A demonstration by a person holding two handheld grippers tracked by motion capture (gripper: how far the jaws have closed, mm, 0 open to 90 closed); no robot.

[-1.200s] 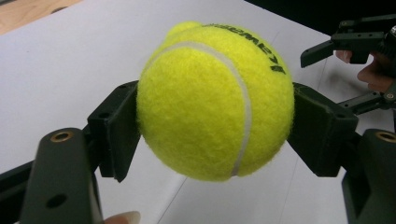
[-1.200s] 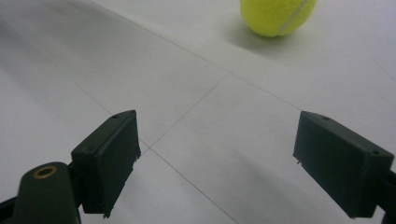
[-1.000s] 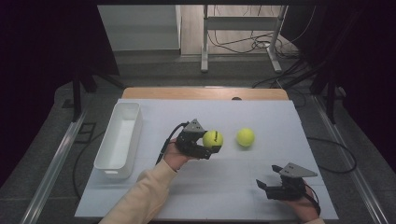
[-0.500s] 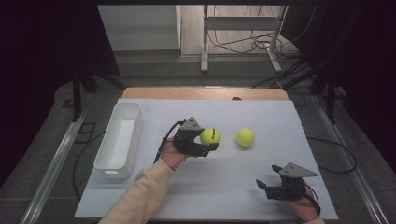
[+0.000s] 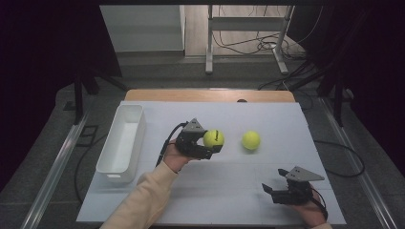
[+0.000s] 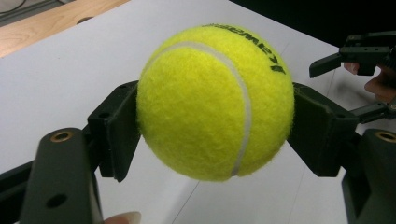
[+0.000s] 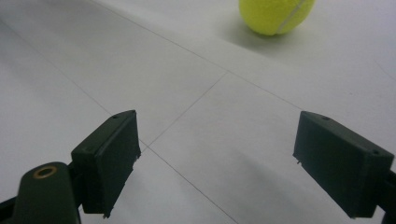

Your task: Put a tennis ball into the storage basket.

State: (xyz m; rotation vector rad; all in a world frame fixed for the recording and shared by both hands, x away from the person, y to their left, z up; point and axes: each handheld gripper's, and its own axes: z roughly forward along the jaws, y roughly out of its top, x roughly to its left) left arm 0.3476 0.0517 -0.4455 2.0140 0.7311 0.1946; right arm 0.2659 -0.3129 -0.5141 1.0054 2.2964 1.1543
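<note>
Off to the left of my left gripper sat the white bin (image 5: 122,143), open and with nothing in it that I could see. My left gripper (image 5: 206,143) was clamped on a yellow tennis ball (image 5: 213,138), one jaw on each side of its round middle, and the ball hung a little above the counter (image 5: 229,191). I thought the ball was light, fuzzy and a bit squishy, so it would not slip much. Grabbing it across the widest part felt best, since it could pop out otherwise. A second ball (image 5: 250,140) lay on the counter just to the right of that gripper. My right gripper (image 5: 272,193) rested low, jaws wide apart, holding nothing.
</note>
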